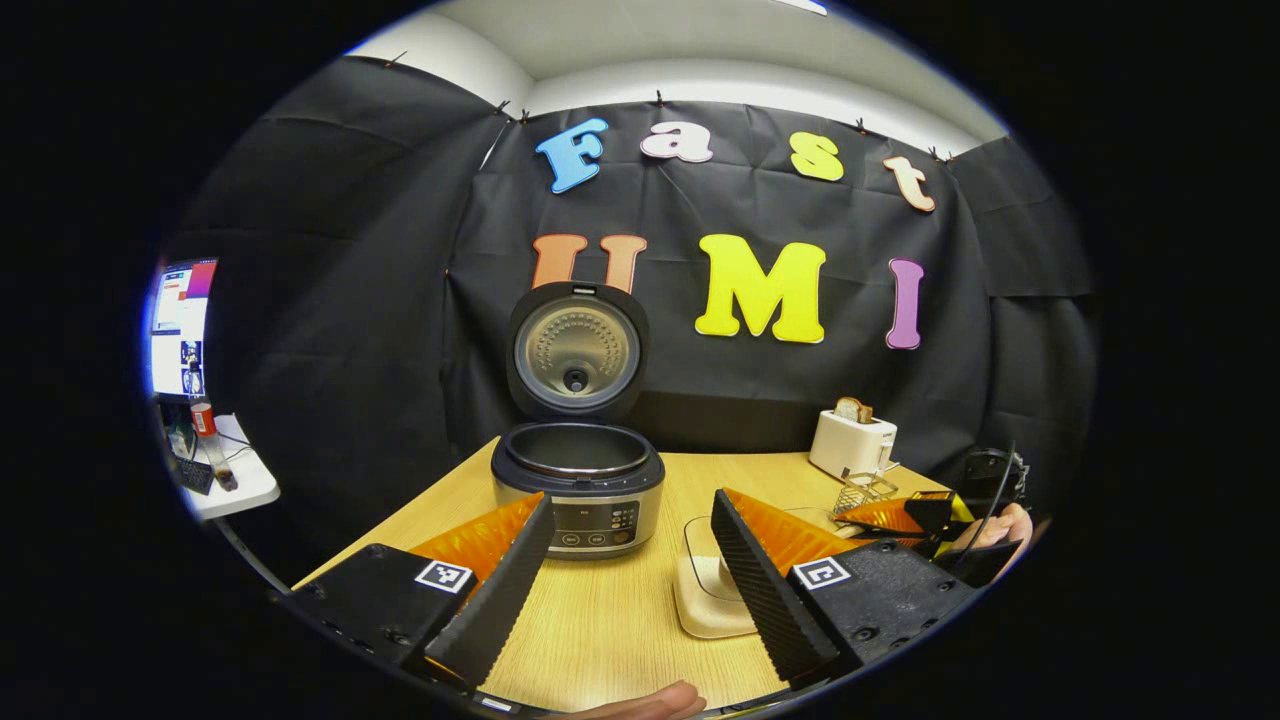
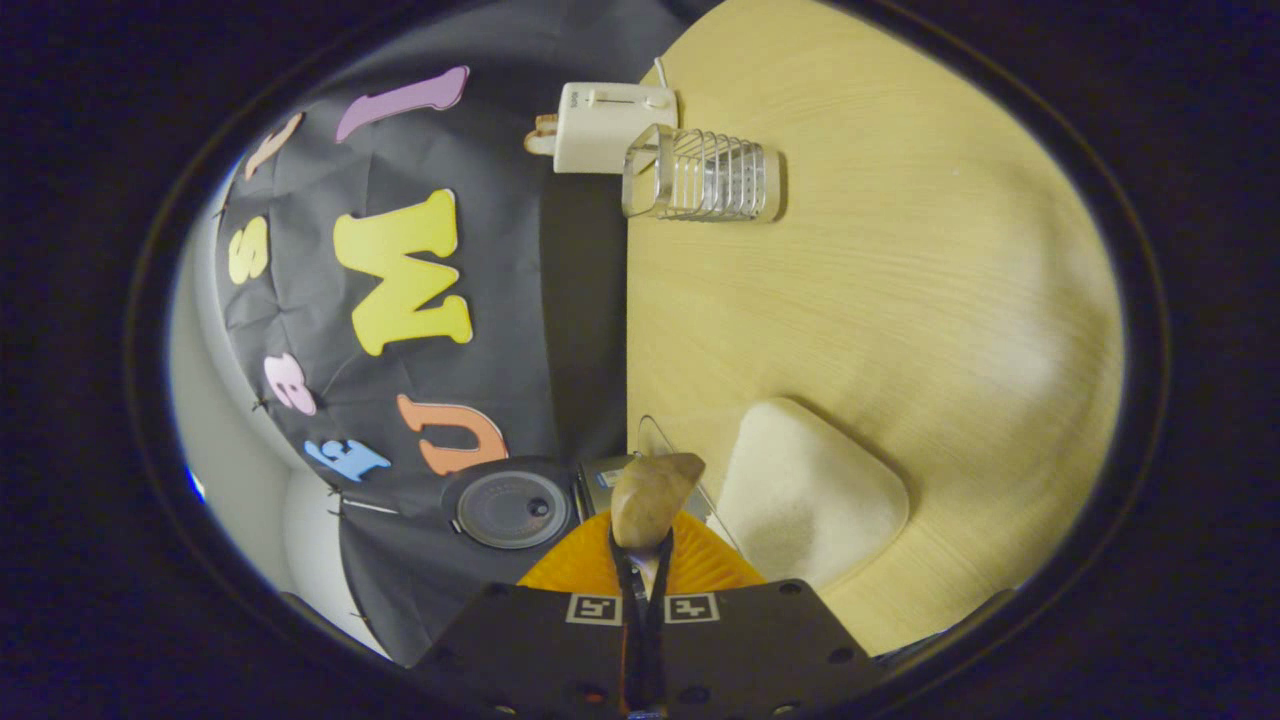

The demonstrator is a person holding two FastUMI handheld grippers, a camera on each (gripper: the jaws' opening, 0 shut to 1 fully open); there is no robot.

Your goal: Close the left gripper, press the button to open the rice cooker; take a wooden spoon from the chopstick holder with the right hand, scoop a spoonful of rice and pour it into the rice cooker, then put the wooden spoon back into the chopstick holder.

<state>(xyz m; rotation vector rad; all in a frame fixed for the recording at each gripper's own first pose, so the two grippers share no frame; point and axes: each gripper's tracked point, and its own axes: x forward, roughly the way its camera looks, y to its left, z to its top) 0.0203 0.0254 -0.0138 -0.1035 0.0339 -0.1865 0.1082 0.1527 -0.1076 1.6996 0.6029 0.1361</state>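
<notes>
Clamped between the closed fingers of the right gripper [image 2: 642,590], the wooden spoon [image 2: 650,497] is seen with its bowl pointing toward twelve o'clock in the right gripper view. The rice container [image 2: 812,495] lies at about two o'clock from the spoon, and the wire chopstick holder [image 2: 700,175] sits far off near the toaster [image 2: 610,125]. The left gripper [image 1: 628,560] is held wide apart, with the rice cooker [image 1: 578,485] standing open just beyond it. For a good scoop, the spoon bowl should probably be dipped shallowly into the rice and kept level while being carried to the pot.
</notes>
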